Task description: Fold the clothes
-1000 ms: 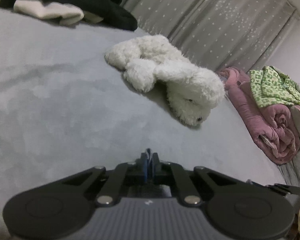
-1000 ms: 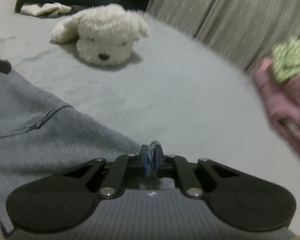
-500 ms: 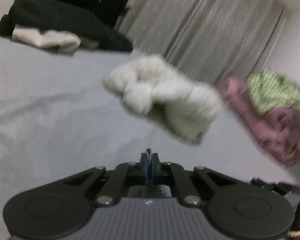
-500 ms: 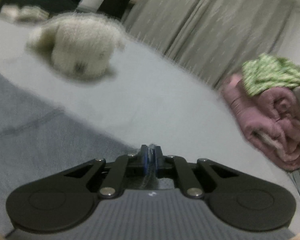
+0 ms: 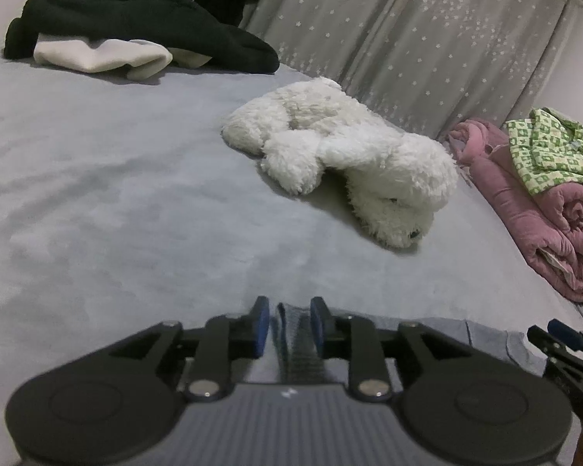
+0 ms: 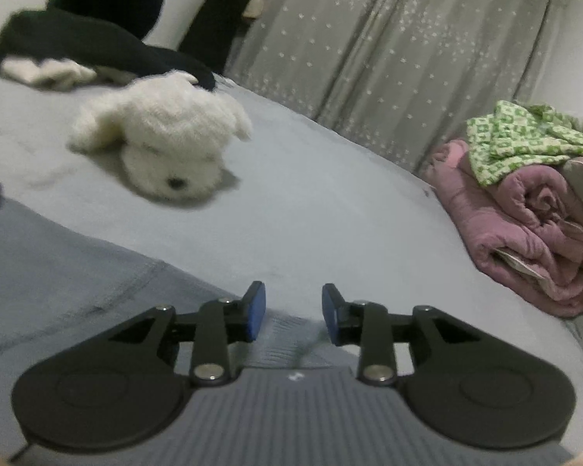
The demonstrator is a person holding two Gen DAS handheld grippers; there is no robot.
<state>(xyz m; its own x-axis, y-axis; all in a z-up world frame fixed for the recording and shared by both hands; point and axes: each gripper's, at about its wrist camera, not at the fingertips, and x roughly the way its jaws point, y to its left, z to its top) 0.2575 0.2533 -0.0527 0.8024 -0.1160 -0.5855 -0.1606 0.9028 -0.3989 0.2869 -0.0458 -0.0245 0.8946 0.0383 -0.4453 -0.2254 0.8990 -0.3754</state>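
The left gripper (image 5: pixel 289 326) has its jaws apart, with a raised pinch of the grey garment (image 5: pixel 297 343) standing between the blue pads; whether the cloth touches either pad cannot be told, though a gap shows on the left side. The right gripper (image 6: pixel 293 318) also has its jaws apart, wider, and between them lies only a low, ribbed-looking edge of the grey garment (image 6: pixel 77 283), blurred, so neither pad seems to bear on it. The coming move turns on this: the garment lies below and just behind both sets of jaws, spread on the bed (image 5: pixel 97 194), and in the right wrist view it runs from the jaws toward the lower left of the frame, a seam crossing it there. Its long axis appears to lie across the two grippers rather than away from them, and each sits at its own end of that near edge, so neither is clearly nearer. The left wrist view alone shows the upright fold and, at the lower right edge, the other tool's tip; the right wrist view alone shows the garment's broad flat body. Beyond lie the white plush dog (image 5: pixel 342 159), the dark clothes (image 5: pixel 136 19) at upper left, and the pink quilt (image 6: pixel 524 225) at right.
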